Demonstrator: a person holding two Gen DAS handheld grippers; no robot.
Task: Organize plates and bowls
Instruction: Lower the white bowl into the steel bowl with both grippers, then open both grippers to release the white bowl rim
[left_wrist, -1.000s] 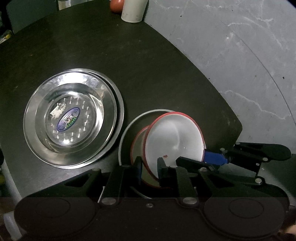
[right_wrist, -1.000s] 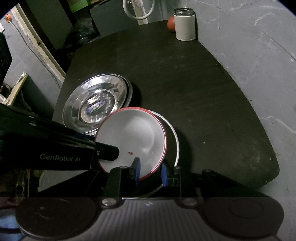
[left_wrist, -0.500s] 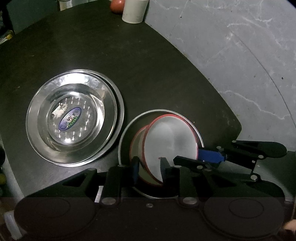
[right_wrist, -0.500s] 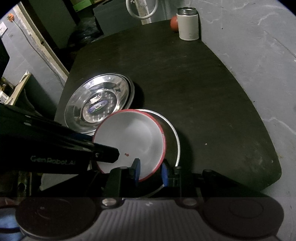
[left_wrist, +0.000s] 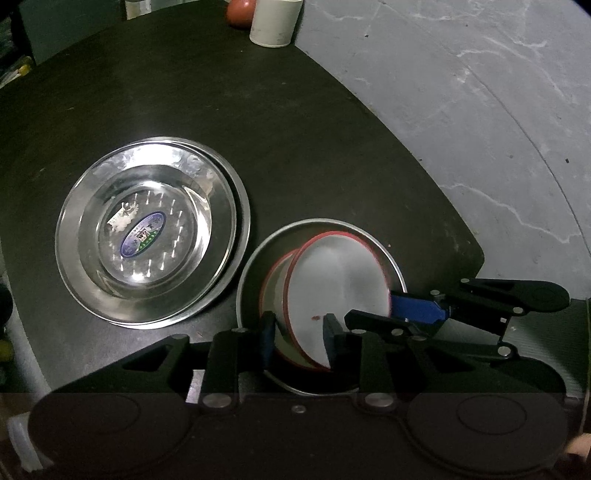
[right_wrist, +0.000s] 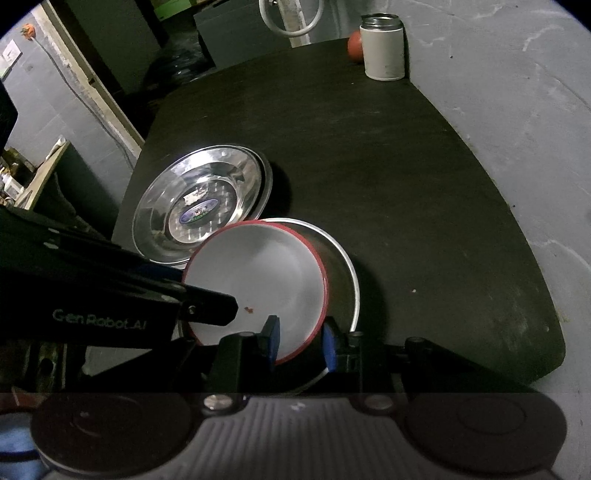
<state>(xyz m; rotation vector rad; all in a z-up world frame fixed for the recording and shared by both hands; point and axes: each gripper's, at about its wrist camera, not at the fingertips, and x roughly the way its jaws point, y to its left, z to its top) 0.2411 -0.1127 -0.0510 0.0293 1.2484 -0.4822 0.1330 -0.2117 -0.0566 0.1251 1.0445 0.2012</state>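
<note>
On the left of the dark tabletop (left_wrist: 295, 122) sit two steel plates (left_wrist: 147, 236), nested, the upper one empty but for an oval sticker. Just right of them a steel bowl (left_wrist: 373, 236) holds two red-rimmed white bowls: the lower bowl (left_wrist: 275, 284) lies inside it, and the upper bowl (left_wrist: 336, 280) stands tilted above it, a small red speck on its white inside.

The left gripper (left_wrist: 298, 338) has its jaws set on either side of the upper bowl's near rim, pinching it. The right gripper (right_wrist: 301, 341) pinches the same rim from the other side, its jaws around the red edge.

Against half a second ago the tilted bowl has sunk a little deeper into the steel bowl; the plates have not shifted.

At the far edge stand one white canister (right_wrist: 382, 48) and one red ball (right_wrist: 355, 44) touching it.
</note>
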